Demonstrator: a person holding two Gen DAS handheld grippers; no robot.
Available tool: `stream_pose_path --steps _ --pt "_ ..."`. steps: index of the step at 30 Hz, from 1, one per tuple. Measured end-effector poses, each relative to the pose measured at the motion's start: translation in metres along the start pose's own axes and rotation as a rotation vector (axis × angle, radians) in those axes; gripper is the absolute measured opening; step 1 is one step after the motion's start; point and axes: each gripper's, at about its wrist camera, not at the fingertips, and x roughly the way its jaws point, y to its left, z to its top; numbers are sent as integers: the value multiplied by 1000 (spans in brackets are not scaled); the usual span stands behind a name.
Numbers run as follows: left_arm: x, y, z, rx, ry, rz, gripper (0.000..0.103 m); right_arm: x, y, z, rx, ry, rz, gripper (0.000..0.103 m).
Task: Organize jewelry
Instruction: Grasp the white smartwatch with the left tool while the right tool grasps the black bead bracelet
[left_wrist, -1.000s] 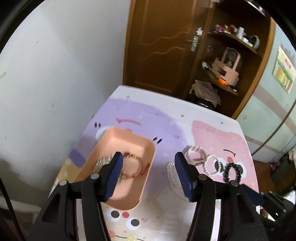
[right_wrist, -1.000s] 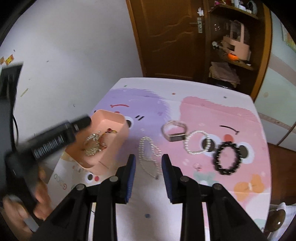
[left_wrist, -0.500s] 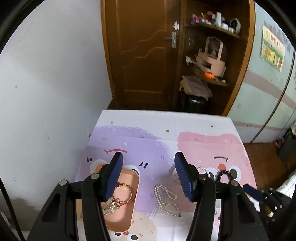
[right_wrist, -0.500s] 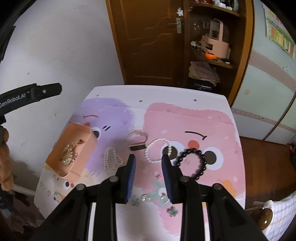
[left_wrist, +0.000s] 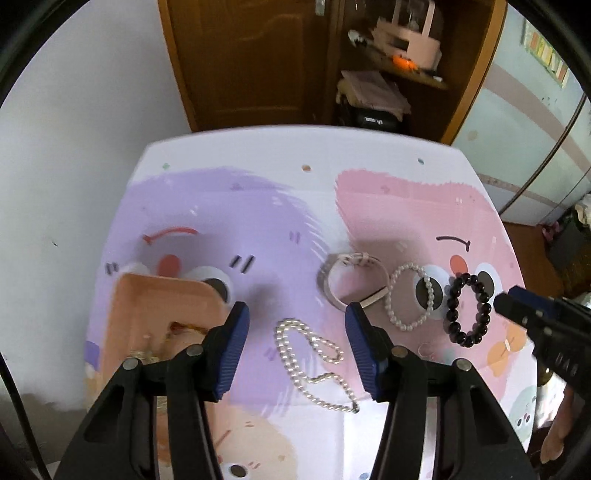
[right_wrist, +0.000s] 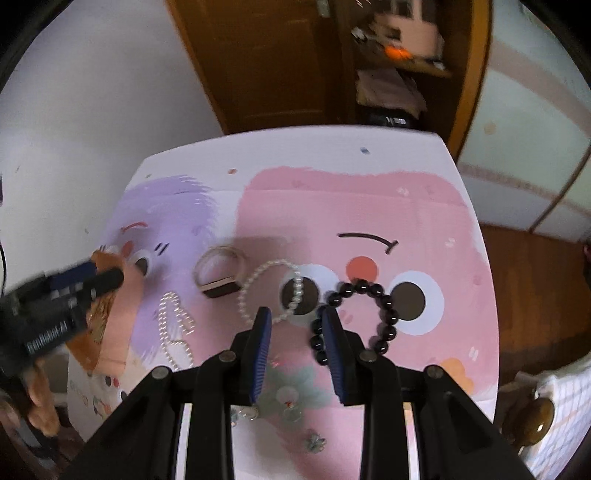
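My left gripper (left_wrist: 297, 317) is open and empty above a pearl necklace (left_wrist: 314, 360) lying on the table. A peach tray (left_wrist: 147, 306) with jewelry in it sits at its left. A pink-strapped watch (left_wrist: 352, 284), a pearl bracelet (left_wrist: 412, 297) and a black bead bracelet (left_wrist: 467, 310) lie to the right. My right gripper (right_wrist: 295, 314) is open and empty, between the pearl bracelet (right_wrist: 271, 288) and the black bead bracelet (right_wrist: 354, 317). The watch (right_wrist: 219, 275), necklace (right_wrist: 173, 325) and tray (right_wrist: 114, 325) are at its left.
The table (left_wrist: 295, 155) has a cartoon mat in purple and pink. Small earrings and charms (right_wrist: 291, 410) lie near the front edge. A white wall is at left; a brown door and shelf unit (left_wrist: 388, 55) stand behind the table.
Both grippers have dropped closer to the table. The left one moved from over the tray to over the pearl necklace. The right one moved right toward the bracelets.
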Motion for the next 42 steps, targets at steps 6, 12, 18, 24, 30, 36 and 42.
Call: stream_pose_path --steps 6,12,18,24,30,36,42 --pt "44 -14 13 -9 72 -12 51 20 -33 12 65 43 -26 29" --pt "90 -22 18 -28 157 -12 46 38 -66 16 116 81 -47 29" --pt "114 -25 20 -51 193 2 44 59 -81 12 112 136 -62 29" --pt "123 -27 27 -49 203 26 44 71 -82 10 93 144 -74 29" --pt "129 -29 38 -25 234 49 43 79 -78 10 70 158 -77 29" --pt "134 -29 47 -16 261 53 43 85 -73 10 50 162 -92 28" --pt "136 -33 51 3 276 43 13 89 -66 10 14 153 -117 20"
